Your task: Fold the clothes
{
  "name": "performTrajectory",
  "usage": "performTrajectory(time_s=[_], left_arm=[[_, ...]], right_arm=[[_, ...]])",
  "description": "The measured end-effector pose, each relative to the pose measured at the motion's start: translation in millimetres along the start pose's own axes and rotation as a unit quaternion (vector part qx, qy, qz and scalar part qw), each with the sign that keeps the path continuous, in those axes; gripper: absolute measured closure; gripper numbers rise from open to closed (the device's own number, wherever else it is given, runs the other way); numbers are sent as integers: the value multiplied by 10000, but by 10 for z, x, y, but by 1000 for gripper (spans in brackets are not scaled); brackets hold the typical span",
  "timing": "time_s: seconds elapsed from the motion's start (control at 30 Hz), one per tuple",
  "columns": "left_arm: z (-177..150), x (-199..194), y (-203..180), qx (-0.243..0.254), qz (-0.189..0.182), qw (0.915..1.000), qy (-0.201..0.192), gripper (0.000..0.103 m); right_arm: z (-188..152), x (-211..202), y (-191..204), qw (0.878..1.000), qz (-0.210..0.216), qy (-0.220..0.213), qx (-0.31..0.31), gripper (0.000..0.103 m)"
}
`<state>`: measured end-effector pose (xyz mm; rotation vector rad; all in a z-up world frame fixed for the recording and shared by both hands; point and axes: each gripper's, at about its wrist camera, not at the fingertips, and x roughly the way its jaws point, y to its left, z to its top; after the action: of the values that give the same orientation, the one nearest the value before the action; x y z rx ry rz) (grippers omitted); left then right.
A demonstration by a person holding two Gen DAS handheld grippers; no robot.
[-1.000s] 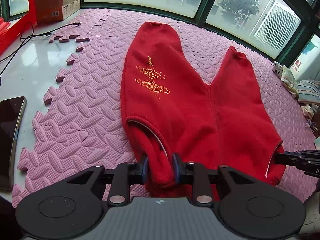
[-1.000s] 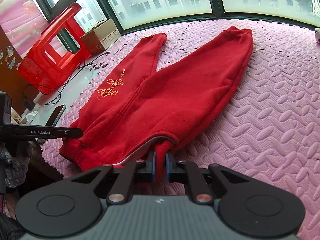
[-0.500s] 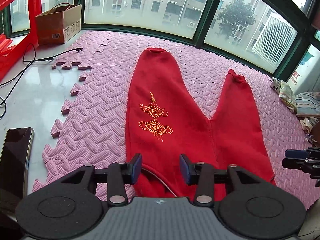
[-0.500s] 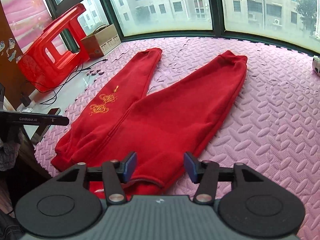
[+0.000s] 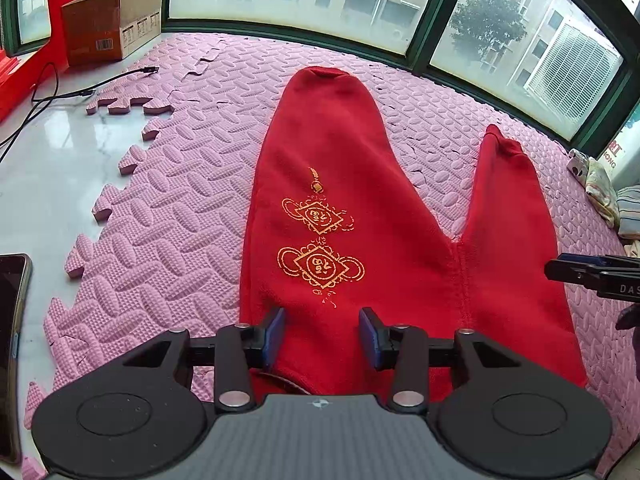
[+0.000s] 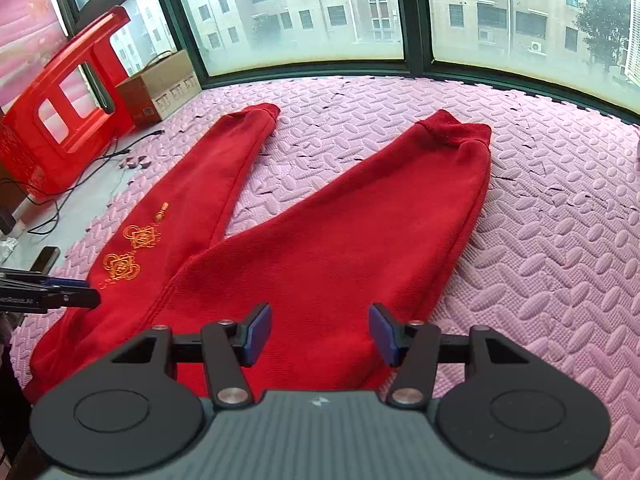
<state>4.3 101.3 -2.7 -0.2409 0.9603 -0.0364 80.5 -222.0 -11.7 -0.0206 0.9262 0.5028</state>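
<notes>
Red trousers with gold embroidery lie flat on the pink foam mat, legs spread in a V pointing toward the windows. They also show in the right wrist view. My left gripper is open and empty, above the waistband's left part. My right gripper is open and empty, above the waistband's right part. The right gripper's tip shows at the right edge of the left wrist view. The left gripper's tip shows at the left edge of the right wrist view.
A cardboard box stands at the far left by the window. A red plastic stool and black cables are on the bare floor. A phone lies at the left. Folded cloths lie at the far right.
Both grippers let go of the waistband, opened, and rose. The trousers now lie flat on the mat.
</notes>
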Motion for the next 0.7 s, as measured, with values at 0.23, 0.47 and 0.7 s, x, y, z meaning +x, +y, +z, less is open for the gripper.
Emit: performTrajectory(time_s=[0.23,0.47,0.7], left_arm=[[236,38,-44,20,23,10000,-73,57],[545,388,-19,-29,154,9998,-105,57],[830,694,26,-51,328,9993,-159,61]], right_arm=[[67,90,-163,9998,-145,66,117,48],[191,223,-164,9999,-124,26,58,47],[202,288,-269,9997,-231,109,9,47]])
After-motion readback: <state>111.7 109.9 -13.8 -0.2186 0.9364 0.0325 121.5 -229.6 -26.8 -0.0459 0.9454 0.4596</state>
